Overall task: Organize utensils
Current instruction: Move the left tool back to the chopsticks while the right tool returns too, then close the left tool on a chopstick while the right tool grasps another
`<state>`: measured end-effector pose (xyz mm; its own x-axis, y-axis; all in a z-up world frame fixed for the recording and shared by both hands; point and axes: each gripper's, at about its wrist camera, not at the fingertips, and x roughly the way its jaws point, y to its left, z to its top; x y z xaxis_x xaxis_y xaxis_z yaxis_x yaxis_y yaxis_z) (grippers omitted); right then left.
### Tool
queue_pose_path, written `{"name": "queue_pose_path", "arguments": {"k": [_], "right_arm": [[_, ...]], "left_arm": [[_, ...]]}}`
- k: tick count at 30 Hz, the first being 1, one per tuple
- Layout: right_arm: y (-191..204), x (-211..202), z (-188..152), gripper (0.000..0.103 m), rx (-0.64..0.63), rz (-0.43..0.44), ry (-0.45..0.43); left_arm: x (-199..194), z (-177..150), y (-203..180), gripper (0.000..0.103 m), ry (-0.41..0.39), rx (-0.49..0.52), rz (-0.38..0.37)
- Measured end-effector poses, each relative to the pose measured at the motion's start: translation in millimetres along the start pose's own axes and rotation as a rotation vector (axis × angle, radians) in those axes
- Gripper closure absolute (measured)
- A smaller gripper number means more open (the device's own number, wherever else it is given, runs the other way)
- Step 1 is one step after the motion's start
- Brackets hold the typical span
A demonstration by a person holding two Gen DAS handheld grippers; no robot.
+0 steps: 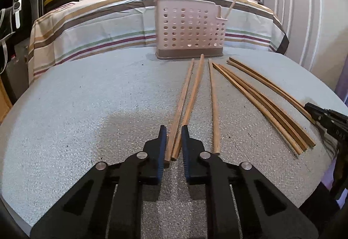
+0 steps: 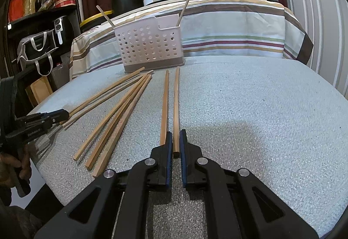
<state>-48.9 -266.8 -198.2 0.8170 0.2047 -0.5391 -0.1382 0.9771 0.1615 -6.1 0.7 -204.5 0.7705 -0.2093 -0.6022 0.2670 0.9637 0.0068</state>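
Left wrist view: the left gripper (image 1: 174, 141) is pinching two chopsticks (image 1: 187, 97) lying on the table (image 1: 87, 108), right gripper (image 2: 176, 143) clamping one chopstick (image 2: 175, 108); next, likely lifting toward the holder (image 1: 189, 28).

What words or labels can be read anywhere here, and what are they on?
"DenRobot.AI", roughly; small white print on the side of the left gripper, seen in the right wrist view.
"DA...": cut-off letters on the right gripper, in the left wrist view; the rest is unreadable.
Bags on the shelf: print too blurred to read.
The basket bears none.
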Motion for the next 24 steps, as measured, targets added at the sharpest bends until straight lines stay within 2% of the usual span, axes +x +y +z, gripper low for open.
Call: {"name": "queue_pose_path", "arguments": {"k": [9, 12, 24], "right_arm": [[-1, -6, 0, 0.096, 0.017, 0.005, -0.015], [1, -11, 3, 0.096, 0.014, 0.003, -0.032], [6, -29, 20, 0.096, 0.007, 0.006, -0.101]], "left_arm": [[-2, 0, 2, 0.092, -0.007, -0.003, 0.000], [-6, 1, 4, 0.097, -0.019, -0.013, 0.007], [-22, 12, 11, 0.102, -0.089, -0.048, 0.045]]}}
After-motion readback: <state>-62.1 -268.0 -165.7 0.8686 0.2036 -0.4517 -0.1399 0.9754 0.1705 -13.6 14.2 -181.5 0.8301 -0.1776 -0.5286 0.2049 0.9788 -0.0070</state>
